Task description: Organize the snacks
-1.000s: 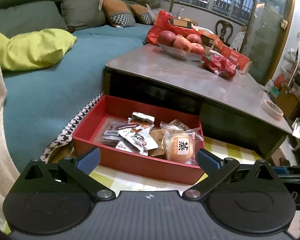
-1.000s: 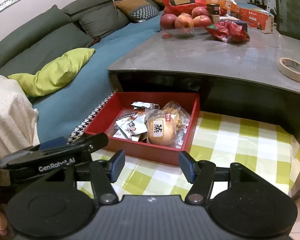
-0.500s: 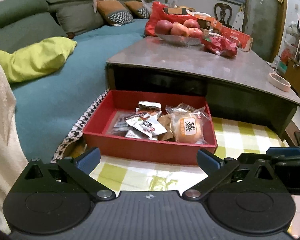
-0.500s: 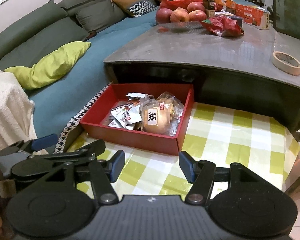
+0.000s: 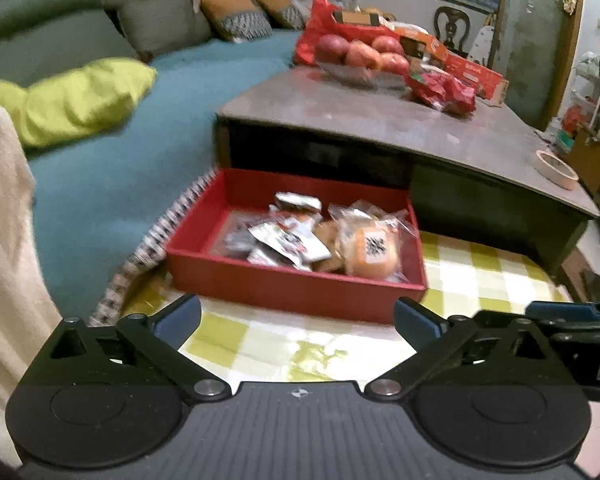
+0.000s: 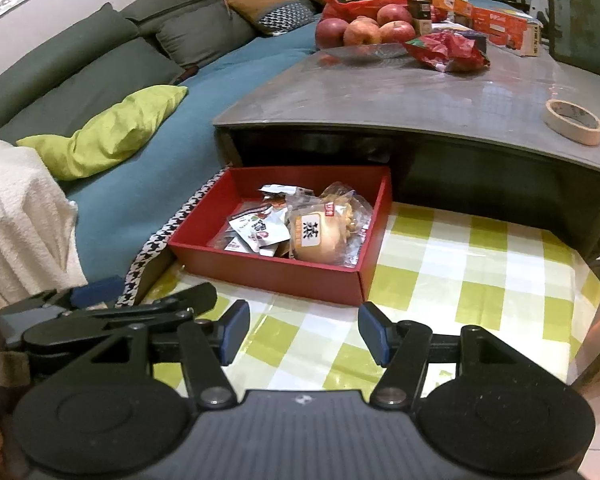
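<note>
Here the snacks lay gathered in the red box, and both grippers stood empty before it.

The grey table (image 6: 440,96) carried apples (image 6: 364,30) and a red bag (image 6: 448,50); in front of its edge the red box (image 6: 268,270) sat on the checked cloth (image 6: 460,280), holding the snack packets (image 6: 260,228) and a wrapped bun (image 6: 318,236). The left gripper (image 5: 296,316) and the right gripper (image 6: 300,330) were spread wide, grasping nothing. This fits either sorting finished or more packets due; the pictures did not decide.

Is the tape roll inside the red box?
No, the tape roll lies on the grey table, while the red box sits lower down holding only snacks.
</note>
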